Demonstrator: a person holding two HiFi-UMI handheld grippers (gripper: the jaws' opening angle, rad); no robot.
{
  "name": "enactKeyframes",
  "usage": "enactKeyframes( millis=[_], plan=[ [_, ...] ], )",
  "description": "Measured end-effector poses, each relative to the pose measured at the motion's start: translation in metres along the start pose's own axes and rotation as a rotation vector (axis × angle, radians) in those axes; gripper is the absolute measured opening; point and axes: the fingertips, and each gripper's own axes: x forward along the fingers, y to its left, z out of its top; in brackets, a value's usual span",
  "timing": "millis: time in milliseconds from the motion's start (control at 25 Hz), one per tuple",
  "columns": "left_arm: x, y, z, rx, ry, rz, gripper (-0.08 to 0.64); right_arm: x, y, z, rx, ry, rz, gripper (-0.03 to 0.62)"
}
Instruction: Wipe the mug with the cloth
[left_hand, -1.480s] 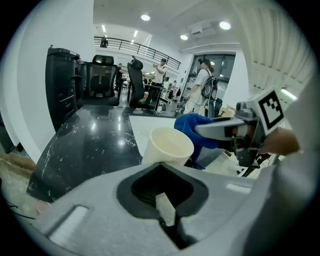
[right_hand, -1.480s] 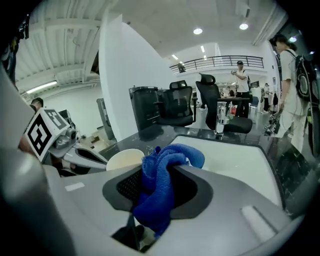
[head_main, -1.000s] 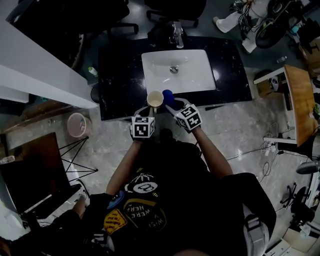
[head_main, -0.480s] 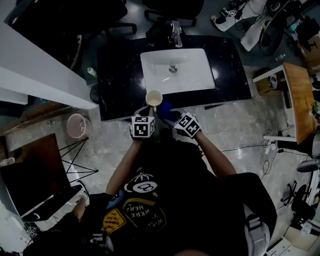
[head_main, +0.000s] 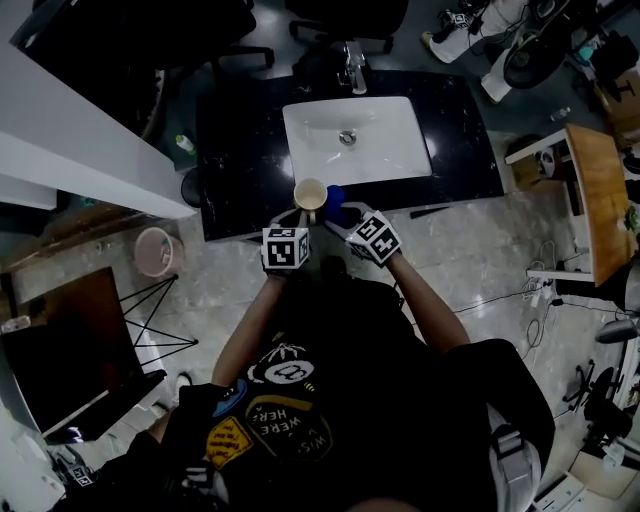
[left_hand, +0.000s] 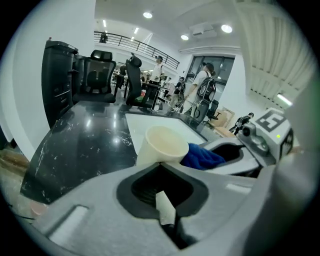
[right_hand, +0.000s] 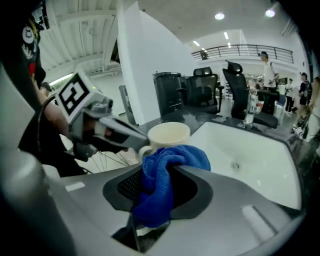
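We count one mug and one blue cloth, two grippers, the left gripper and the right gripper, one white sink and one faucet at 12 o'clock, and one pink bucket at 9 o'clock.

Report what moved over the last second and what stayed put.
The right claw, shut on the blue cloth, drew back toward the person beside the mug, then pushed forward again to the mug's side, like one wiping stroke. Nothing was picked up or let go. The left claw stayed shut on the mug's handle, keeping the mug upright in front of the sink.
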Motion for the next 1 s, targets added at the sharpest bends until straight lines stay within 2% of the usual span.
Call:
enactKeyframes(
  millis=[80, 120, 320, 440, 480, 560, 640, 760, 800, 840, 920, 1000],
  plan=[
    [-0.002, -0.003, 0.001, 0.022, -0.004, -0.013, 0.005, -0.005, 0.015, -0.007, -0.018, -0.001, 0.048, 0.126],
    [-0.004, -0.003, 0.001, 0.033, -0.008, -0.015, 0.005, -0.008, 0.013, -0.007, -0.021, -0.008, 0.033, 0.126],
    [-0.015, 0.005, -0.001, 0.028, -0.025, -0.011, 0.005, -0.011, -0.048, 0.002, 0.03, -0.031, -0.204, 0.124],
    [-0.024, 0.012, -0.003, 0.033, -0.028, 0.0, 0.005, 0.013, -0.069, -0.029, 0.064, 0.073, -0.269, 0.126],
    [-0.027, 0.014, -0.005, 0.033, -0.029, 0.004, 0.005, 0.018, -0.071, -0.036, 0.087, 0.072, -0.278, 0.145],
    [-0.035, 0.018, -0.007, 0.033, -0.033, 0.005, 0.005, 0.014, -0.074, -0.035, 0.167, -0.008, -0.282, 0.176],
    [-0.042, 0.023, -0.009, 0.026, -0.041, 0.001, 0.005, -0.004, -0.076, -0.028, 0.242, -0.108, -0.303, 0.251],
    [-0.054, 0.035, -0.013, 0.006, -0.068, -0.001, 0.005, -0.037, -0.069, -0.016, 0.304, -0.271, -0.361, 0.262],
    [-0.058, 0.037, -0.013, 0.005, -0.087, -0.004, 0.005, -0.047, -0.063, -0.012, 0.314, -0.321, -0.376, 0.253],
    [-0.062, 0.038, -0.011, 0.009, -0.11, -0.008, 0.005, -0.057, -0.055, -0.009, 0.315, -0.359, -0.392, 0.206],
    [-0.072, 0.035, -0.005, 0.034, -0.164, -0.019, 0.005, -0.072, -0.037, -0.006, 0.301, -0.389, -0.423, 0.017],
    [-0.082, 0.028, 0.001, 0.071, -0.217, -0.024, 0.005, -0.081, -0.016, -0.004, 0.302, -0.395, -0.431, 0.002]
  ],
)
